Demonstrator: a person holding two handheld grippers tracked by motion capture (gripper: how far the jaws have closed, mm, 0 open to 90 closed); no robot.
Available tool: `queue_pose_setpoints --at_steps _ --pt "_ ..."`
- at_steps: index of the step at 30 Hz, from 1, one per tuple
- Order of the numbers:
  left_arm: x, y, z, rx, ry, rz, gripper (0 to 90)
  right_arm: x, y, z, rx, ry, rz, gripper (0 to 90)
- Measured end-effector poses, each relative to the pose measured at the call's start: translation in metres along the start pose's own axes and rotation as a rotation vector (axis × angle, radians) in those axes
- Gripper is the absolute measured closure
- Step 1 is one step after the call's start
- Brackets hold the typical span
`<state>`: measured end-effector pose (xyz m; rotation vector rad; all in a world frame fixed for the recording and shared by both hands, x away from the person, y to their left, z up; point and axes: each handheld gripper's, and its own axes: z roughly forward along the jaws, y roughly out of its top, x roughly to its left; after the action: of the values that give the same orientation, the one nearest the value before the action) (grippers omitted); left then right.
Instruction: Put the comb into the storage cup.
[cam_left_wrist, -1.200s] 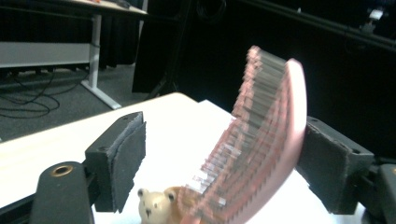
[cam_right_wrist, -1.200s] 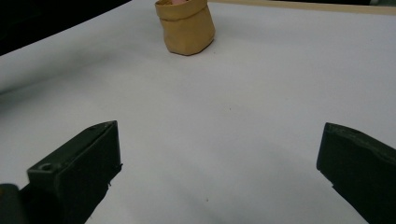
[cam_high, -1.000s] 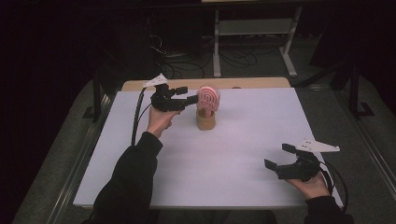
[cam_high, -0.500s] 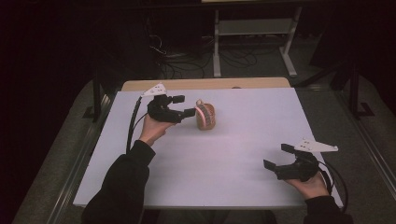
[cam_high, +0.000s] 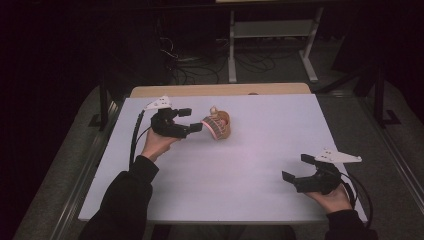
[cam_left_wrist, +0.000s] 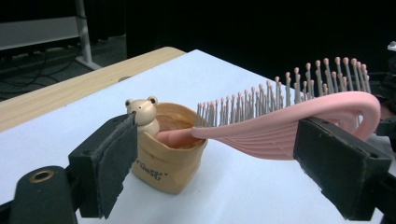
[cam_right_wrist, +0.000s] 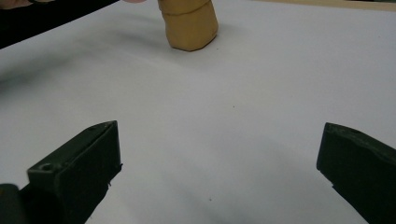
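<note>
A tan bag-shaped cup (cam_high: 223, 132) (cam_left_wrist: 167, 156) with a small bear figure (cam_left_wrist: 142, 110) on its rim stands on the white tabletop (cam_high: 260, 150). A pink hairbrush (cam_high: 210, 124) (cam_left_wrist: 289, 122) has its handle in the cup and leans out sideways, bristles up. Its head lies across one jaw of my left gripper (cam_high: 192, 120) (cam_left_wrist: 224, 172). That gripper's jaws have just been opening and stand wide apart, with no pad pressing the brush. My right gripper (cam_high: 296, 167) (cam_right_wrist: 219, 172) rests open near the front right, nothing between its jaws. The right gripper view has the cup (cam_right_wrist: 189, 23) far ahead.
A wooden table edge (cam_high: 220, 90) runs behind the white sheet. On the dark floor beyond stand a metal frame (cam_high: 270, 30) and loose cables (cam_high: 190, 55). A black post (cam_high: 103, 105) stands by the table's left side.
The brush stood upright in the cup; now it tilts over toward my left gripper. That gripper has drawn back to the left, away from the cup. The right hand has stayed put.
</note>
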<state>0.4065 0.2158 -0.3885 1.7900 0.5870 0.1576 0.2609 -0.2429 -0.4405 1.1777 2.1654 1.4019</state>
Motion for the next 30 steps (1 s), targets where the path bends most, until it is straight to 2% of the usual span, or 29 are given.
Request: queue_pose_setpoints --at_steps 7,14,17,22,27,30 --pt "0.0 -0.005 -0.008 -0.003 0.006 0.005 12.3 0.0 0.0 0.0 0.001 0.0 0.0 0.0" --pt "0.002 -0.01 -0.015 -0.003 0.008 -0.014 8.5 0.0 0.0 0.0 0.0 -0.001 0.0 0.0" --pt "0.001 -0.012 -0.017 0.013 0.027 -0.006 4.8 0.0 0.0 0.0 0.001 -0.001 -0.001 0.0" --pt "0.001 -0.017 -0.024 0.012 0.058 -0.009 1.8 0.0 0.0 0.0 0.001 -0.001 -0.002 0.0" --pt "0.002 -0.024 -0.033 0.01 0.079 -0.027 0.0 0.0 0.0 0.0 0.001 -0.001 -0.002 0.0" --pt "0.003 -0.029 -0.04 -0.01 0.088 -0.041 0.0 0.001 0.0 0.001 0.003 -0.001 -0.001 0.0"
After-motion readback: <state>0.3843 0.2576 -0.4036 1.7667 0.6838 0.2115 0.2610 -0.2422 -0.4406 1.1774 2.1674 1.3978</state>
